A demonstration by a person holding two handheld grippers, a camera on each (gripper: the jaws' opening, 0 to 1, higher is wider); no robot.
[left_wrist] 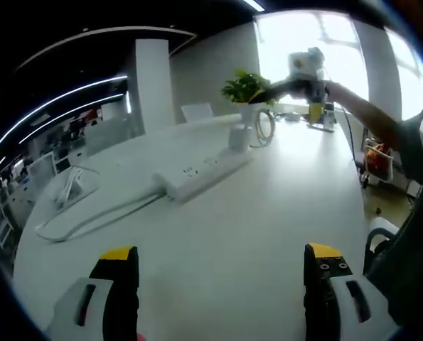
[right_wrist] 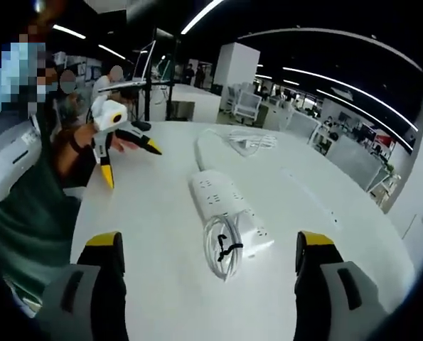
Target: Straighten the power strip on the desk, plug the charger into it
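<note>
A long white power strip (right_wrist: 229, 208) is lying flat on the white tabletop (right_wrist: 161, 234), its sockets facing up and its white cable (left_wrist: 90, 217) trailing off one end. A white charger (right_wrist: 257, 239) with a coiled, tied cord (right_wrist: 222, 250) is sitting just beside the strip's other end.

Opposed views (near) share power strip (left_wrist: 200, 175).

White desk (right_wrist: 161, 234) under power strip (right_wrist: 229, 202), coiled cable (right_wrist: 223, 250)
</note>
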